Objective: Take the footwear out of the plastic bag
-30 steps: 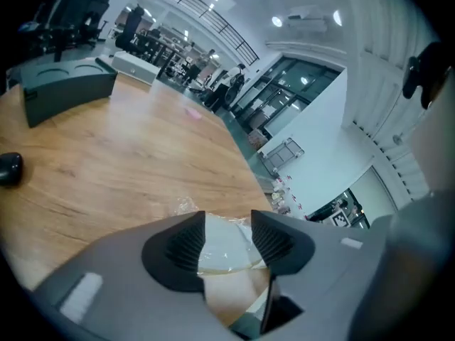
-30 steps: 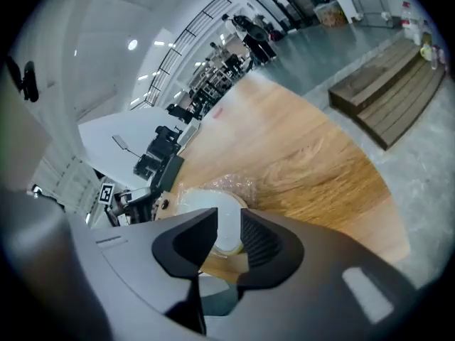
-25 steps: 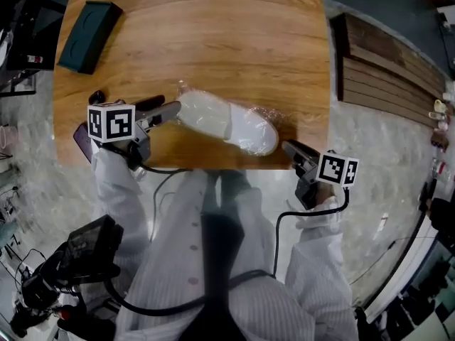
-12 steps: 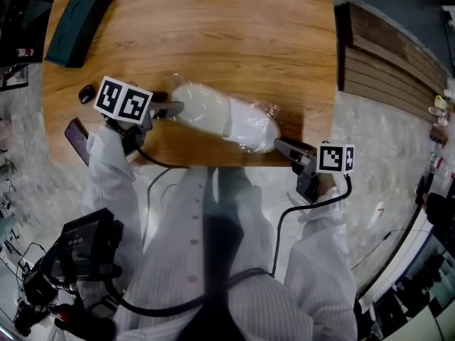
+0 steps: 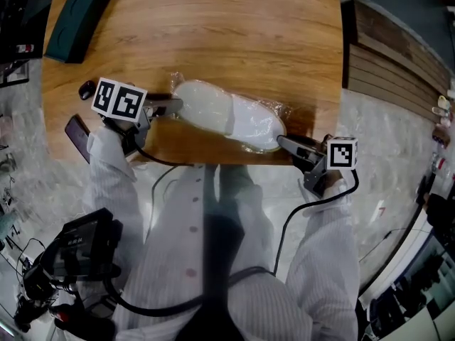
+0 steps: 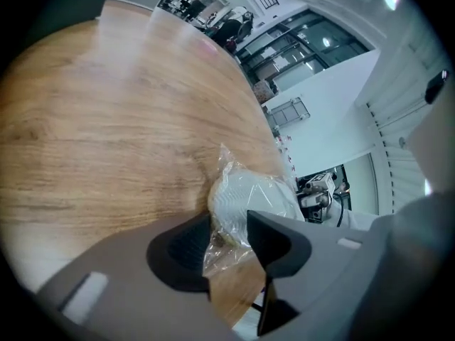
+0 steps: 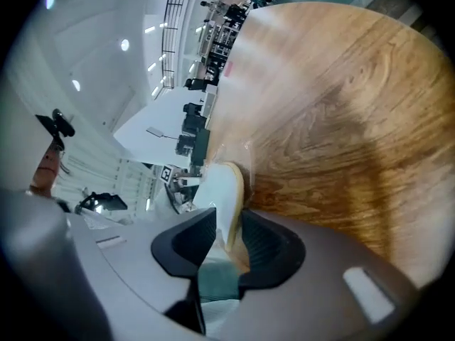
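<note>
A white slipper [image 5: 227,119] sealed in a clear plastic bag [image 5: 279,109] lies near the front edge of the wooden table [image 5: 213,34]. My left gripper [image 5: 178,106] is at the bag's left end. Its jaws are closing, with crinkled bag film [image 6: 226,244] between them and the slipper [image 6: 249,194] just beyond the tips. My right gripper [image 5: 281,141] is at the bag's right end, low at the table edge. Its jaws are closing too, and the bagged slipper's edge [image 7: 227,183] stands between them, close to one pad with a gap at the other.
A dark green case [image 5: 75,20] lies at the table's far left corner. A dark phone [image 5: 77,130] and a small black object [image 5: 87,89] sit at the left edge. Wooden slats [image 5: 384,55] lie on the floor to the right. Cables hang below both grippers.
My right gripper has moved up from below the table edge to the slipper's right end. The left gripper has stayed at the bag's left end.
</note>
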A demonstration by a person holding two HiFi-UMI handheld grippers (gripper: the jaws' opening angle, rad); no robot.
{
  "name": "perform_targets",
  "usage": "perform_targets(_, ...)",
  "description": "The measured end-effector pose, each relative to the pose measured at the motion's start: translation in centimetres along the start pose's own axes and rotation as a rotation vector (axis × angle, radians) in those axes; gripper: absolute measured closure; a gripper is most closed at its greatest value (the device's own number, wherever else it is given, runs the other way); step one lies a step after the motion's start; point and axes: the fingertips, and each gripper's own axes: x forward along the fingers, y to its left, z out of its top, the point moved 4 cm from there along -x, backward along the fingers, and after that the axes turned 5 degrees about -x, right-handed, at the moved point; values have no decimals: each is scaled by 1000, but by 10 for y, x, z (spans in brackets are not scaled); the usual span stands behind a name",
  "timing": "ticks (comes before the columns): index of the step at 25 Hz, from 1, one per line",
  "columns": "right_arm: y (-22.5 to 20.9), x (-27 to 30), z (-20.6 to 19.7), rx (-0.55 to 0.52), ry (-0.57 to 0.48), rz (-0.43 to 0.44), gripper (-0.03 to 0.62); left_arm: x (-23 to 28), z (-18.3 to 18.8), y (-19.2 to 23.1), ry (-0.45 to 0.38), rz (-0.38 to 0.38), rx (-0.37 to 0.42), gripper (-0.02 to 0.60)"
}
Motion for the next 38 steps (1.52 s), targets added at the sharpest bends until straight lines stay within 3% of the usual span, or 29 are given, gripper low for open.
perform_targets(4, 24, -6, 6, -51, -8, 175, 481, -8, 1, -10, -38, -88, -23, 447)
perform_targets(7, 44, -9, 11, -113, 18, 253, 479, -16, 3, -25, -86, -183, -36, 469)
perform_targets(13, 110, -21, 8, -262, 24, 327, 470, -69, -15, -61, -230, -155, 44, 471)
perform_targets(19, 152, -33, 7, -447, 26, 309, 481, -115, -25, -101, -403, -102, 126, 472)
perform_targets(23, 158, -40, 17, -499, 15, 307, 493, -126, -23, -112, -457, -112, 182, 474)
perform_targets(26, 160, -49, 20, -509, 5, 304, 491, -134, -24, -114, -491, -93, 201, 547)
perform_targets(38, 162, -83, 18, -514, -70, 292, 493, -140, -21, -135, -477, -110, 273, 568)
